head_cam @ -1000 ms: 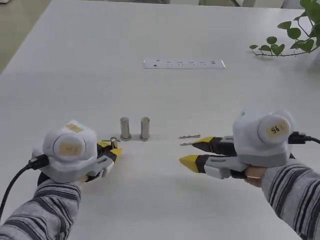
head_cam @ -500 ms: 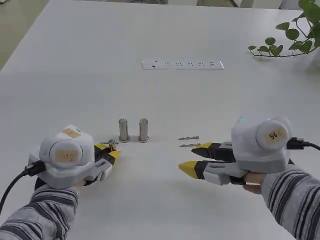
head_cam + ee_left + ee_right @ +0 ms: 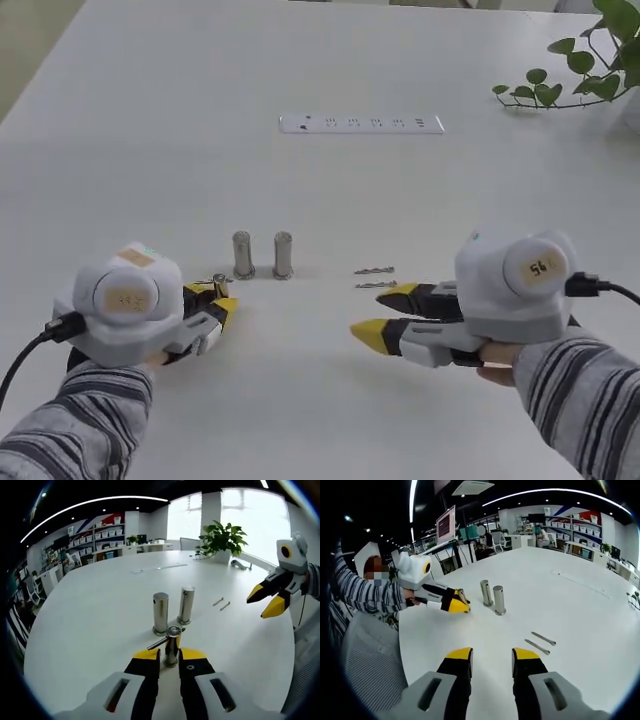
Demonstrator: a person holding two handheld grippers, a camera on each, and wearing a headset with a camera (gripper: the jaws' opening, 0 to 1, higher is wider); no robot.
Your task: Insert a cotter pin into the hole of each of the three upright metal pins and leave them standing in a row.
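From above, my left gripper (image 3: 218, 299) and right gripper (image 3: 383, 311) sit low over the table (image 3: 320, 80), with two upright pins (image 3: 242, 255) standing just beyond the left one. My left gripper's camera shows its jaws clamped on a third pin (image 3: 171, 647), a cotter pin (image 3: 161, 640) through its hole. My right gripper's camera shows its jaws parted and empty, two loose cotters (image 3: 543, 638) just ahead

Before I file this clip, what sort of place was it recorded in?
Probably an open-plan office or lab workspace. There is a large white table, stocked shelving along the far wall, a desk monitor behind the table, and a potted plant at the table's far end.
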